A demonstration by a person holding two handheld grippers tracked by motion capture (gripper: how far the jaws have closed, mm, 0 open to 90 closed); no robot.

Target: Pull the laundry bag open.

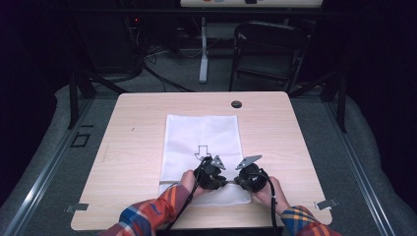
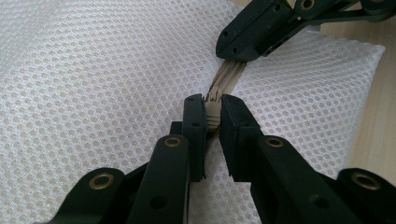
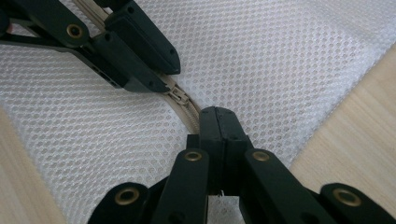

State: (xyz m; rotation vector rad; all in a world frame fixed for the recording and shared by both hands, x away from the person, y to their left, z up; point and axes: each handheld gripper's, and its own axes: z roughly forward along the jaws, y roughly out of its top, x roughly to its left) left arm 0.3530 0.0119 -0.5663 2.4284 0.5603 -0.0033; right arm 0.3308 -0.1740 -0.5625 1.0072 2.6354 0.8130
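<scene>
A white mesh bag with a black arrow outline printed on it lies flat in the middle of the wooden table. A beige zipper runs along the bag's near end. My left gripper is shut on the zipper, with the beige tape pinched between its pads. A short way along the same zipper, my right gripper is shut on the tape. The metal slider sits between the two grippers, just off the left gripper's fingertips. In the high view both grippers stand close together at the bag's near edge.
A dark round grommet hole sits near the table's far edge. A black folding chair and a white desk leg stand beyond the table. Bare wood lies on either side of the bag.
</scene>
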